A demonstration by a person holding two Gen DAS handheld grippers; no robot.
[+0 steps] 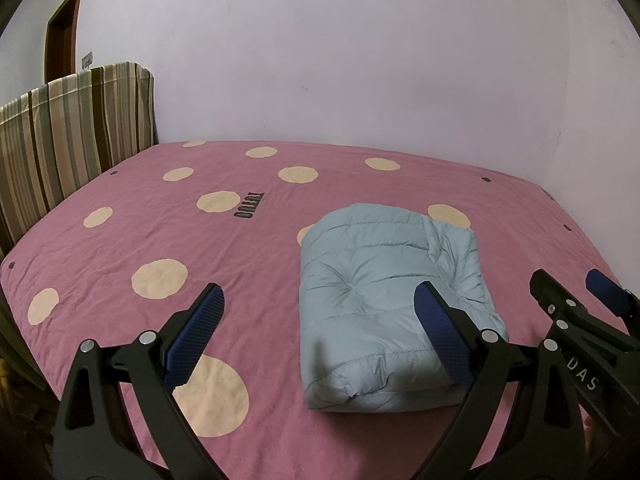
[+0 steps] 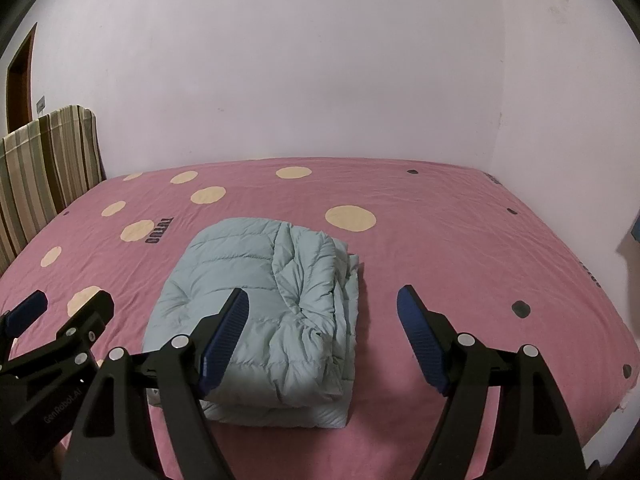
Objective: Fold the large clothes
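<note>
Lying on the pink spotted bedcover (image 2: 460,248), the pale blue quilted jacket (image 2: 260,300) is already looking like a compact folded bundle, several layers thick at its near edge. Both grippers are hovering above and just short of it, tilting down toward it. The left gripper (image 1: 320,320) is standing wide open and gripping nothing; the bundle is lying ahead of it and off toward its right-hand finger, which is overlapping the jacket's near corner in that view (whether it is touching the fabric is not clear). The right gripper (image 2: 322,324) is likewise spread wide and empty, with the bundle sitting ahead and toward its left-hand finger, while bare bedcover is showing under the other finger. So the jacket is lying between the two grippers, about equally near to each. Its long axis is running away from the jaws, toward the wall (image 2: 320,80), with loose layered edges showing on the right gripper's side. Judging by this, the folding is appearing nearly or fully done.
</note>
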